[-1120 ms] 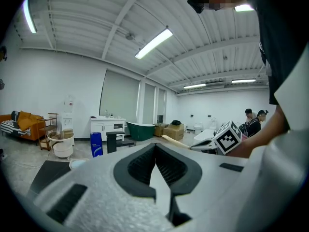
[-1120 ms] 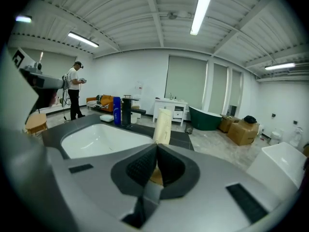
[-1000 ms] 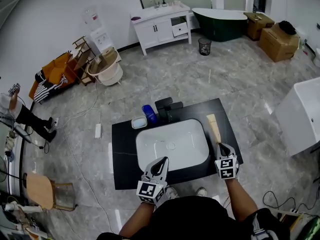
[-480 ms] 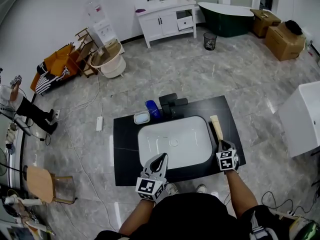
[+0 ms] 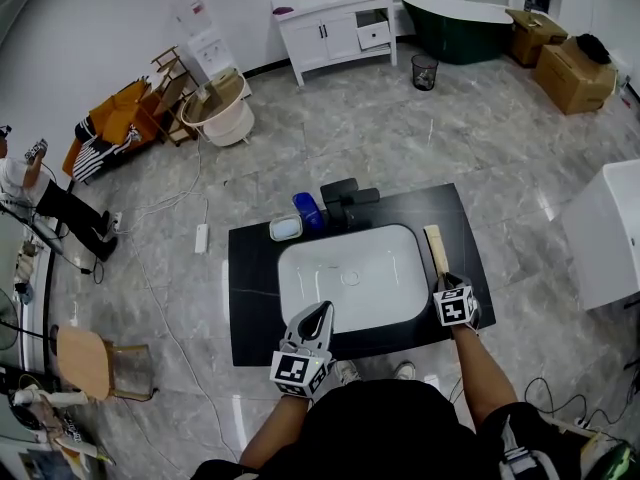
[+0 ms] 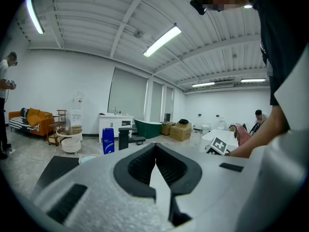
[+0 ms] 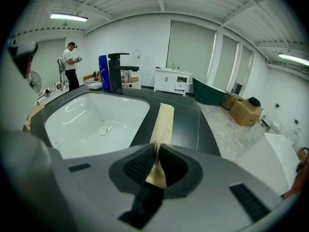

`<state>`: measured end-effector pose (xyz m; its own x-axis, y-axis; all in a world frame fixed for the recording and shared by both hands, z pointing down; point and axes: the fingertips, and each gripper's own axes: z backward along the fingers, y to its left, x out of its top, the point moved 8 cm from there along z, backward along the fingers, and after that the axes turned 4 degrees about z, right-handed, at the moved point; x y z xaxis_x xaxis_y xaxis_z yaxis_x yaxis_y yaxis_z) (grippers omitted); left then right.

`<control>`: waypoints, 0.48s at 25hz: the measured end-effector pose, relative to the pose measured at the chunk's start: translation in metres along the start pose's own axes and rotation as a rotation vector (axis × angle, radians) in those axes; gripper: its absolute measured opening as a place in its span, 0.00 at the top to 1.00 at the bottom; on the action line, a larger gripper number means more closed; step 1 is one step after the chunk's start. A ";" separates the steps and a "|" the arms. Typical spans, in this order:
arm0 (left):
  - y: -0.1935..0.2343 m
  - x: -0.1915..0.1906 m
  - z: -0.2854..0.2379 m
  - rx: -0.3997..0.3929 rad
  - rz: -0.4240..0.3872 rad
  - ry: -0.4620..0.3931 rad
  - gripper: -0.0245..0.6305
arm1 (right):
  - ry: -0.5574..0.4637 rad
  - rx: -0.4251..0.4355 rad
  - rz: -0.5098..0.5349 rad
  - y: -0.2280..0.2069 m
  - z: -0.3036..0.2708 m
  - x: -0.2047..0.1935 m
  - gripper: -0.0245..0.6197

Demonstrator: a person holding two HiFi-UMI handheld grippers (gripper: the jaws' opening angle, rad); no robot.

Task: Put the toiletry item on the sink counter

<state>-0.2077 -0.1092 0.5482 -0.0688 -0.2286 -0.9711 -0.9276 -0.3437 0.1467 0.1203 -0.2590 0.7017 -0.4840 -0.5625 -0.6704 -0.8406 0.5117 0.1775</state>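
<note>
With the toiletry tube (image 5: 434, 247) lying along the sink counter's (image 5: 250, 298) right edge, the right gripper's (image 5: 443, 280) jaws are opening around its tail, so the release seems under way and next comes a straight withdrawal.

No legible words, brands or numbers anywhere. Pale print on the blue bottle (image 6: 107, 140), left of centre in the left gripper view, too small to read. Only coded black-and-white squares, no letters, on the left marker cube (image 5: 297, 375), lower centre of the head view, and the right marker cube (image 5: 452, 308), lower right.
</note>
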 end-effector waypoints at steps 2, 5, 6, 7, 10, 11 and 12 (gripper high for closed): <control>0.000 0.000 0.000 -0.001 0.004 -0.001 0.95 | 0.015 0.015 -0.009 0.000 -0.003 -0.001 0.85; -0.001 0.001 -0.002 -0.009 0.007 -0.004 0.95 | 0.024 0.025 -0.027 0.001 -0.003 -0.002 0.83; -0.001 0.001 -0.003 -0.011 0.008 -0.004 0.95 | 0.024 0.029 -0.035 0.002 -0.003 -0.002 0.82; -0.002 0.000 -0.004 -0.013 0.008 -0.003 0.95 | 0.022 0.032 -0.038 0.002 -0.004 -0.002 0.82; -0.001 0.000 -0.003 -0.015 0.010 -0.002 0.95 | 0.008 0.035 -0.037 -0.001 -0.004 0.001 0.75; -0.001 0.001 -0.002 -0.015 0.011 -0.003 0.95 | 0.005 0.036 -0.047 -0.001 0.002 0.004 0.71; 0.000 0.002 -0.001 -0.015 0.011 -0.005 0.95 | -0.007 0.034 -0.056 -0.001 0.010 0.009 0.71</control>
<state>-0.2072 -0.1106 0.5469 -0.0813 -0.2280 -0.9703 -0.9211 -0.3546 0.1606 0.1190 -0.2580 0.6887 -0.4344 -0.5866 -0.6835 -0.8575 0.5016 0.1145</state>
